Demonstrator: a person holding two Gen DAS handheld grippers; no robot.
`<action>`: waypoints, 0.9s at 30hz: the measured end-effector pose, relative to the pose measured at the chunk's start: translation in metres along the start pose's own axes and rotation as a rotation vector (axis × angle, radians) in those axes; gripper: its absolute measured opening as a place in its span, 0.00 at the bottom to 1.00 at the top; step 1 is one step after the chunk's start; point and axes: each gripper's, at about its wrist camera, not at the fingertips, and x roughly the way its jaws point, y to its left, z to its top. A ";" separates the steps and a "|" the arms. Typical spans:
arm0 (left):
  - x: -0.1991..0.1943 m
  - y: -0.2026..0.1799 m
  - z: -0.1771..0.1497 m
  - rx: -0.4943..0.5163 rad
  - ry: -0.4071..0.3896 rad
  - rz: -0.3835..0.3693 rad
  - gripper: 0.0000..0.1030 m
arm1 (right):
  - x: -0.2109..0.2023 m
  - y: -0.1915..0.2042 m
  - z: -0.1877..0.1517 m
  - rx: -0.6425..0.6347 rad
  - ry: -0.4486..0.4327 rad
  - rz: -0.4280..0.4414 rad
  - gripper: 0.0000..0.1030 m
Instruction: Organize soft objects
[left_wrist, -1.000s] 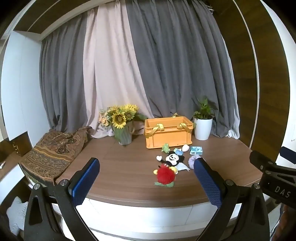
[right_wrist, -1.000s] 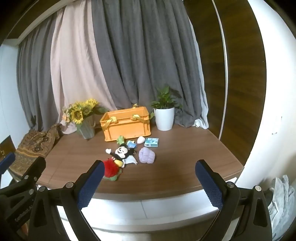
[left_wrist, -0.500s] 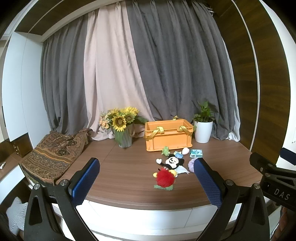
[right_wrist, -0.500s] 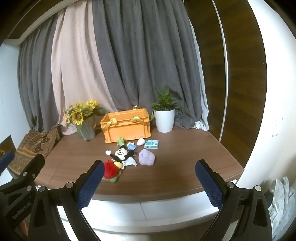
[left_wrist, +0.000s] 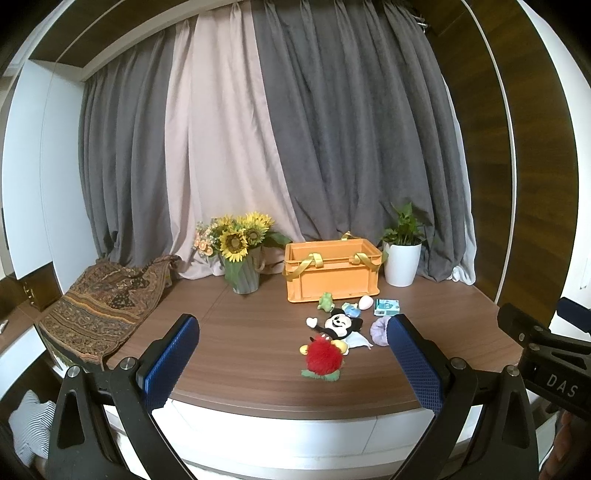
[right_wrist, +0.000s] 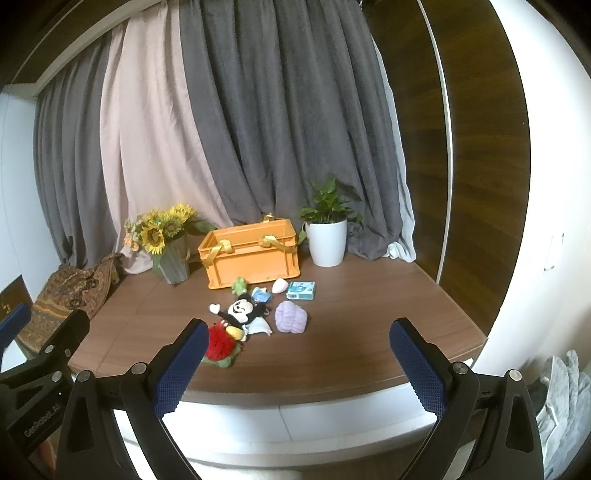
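Note:
Soft toys lie on the brown table in front of an orange crate (left_wrist: 331, 268) (right_wrist: 252, 253): a red fluffy toy (left_wrist: 323, 357) (right_wrist: 223, 345), a Mickey Mouse plush (left_wrist: 338, 325) (right_wrist: 239, 309), a purple knitted piece (left_wrist: 379, 331) (right_wrist: 291, 316), a small green frog (left_wrist: 325, 300) (right_wrist: 239, 285), a blue item (right_wrist: 260, 294), a white egg shape (left_wrist: 365, 301) (right_wrist: 279, 285) and a teal pack (left_wrist: 386, 306) (right_wrist: 301, 290). My left gripper (left_wrist: 291, 363) and right gripper (right_wrist: 299, 365) are both open and empty, held short of the table's front edge.
A vase of sunflowers (left_wrist: 242, 254) (right_wrist: 168, 243) stands left of the crate, a white potted plant (left_wrist: 402, 251) (right_wrist: 327, 230) right of it. A patterned cloth (left_wrist: 107, 299) drapes the table's left end. Curtains hang behind. The right gripper's body (left_wrist: 546, 358) shows at right.
Both grippers have moved a little closer to the table and risen slightly; the toys sit lower and larger in view. Nothing on the table has moved.

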 end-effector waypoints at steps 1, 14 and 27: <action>0.000 0.000 0.000 -0.002 0.000 -0.003 1.00 | 0.000 0.000 -0.001 0.000 -0.001 0.000 0.97; 0.003 -0.005 0.002 -0.011 0.000 -0.008 1.00 | 0.003 -0.001 0.004 -0.002 -0.005 0.009 0.97; 0.013 -0.004 0.006 -0.021 0.000 -0.015 1.00 | 0.007 0.004 0.007 -0.006 -0.006 0.014 0.97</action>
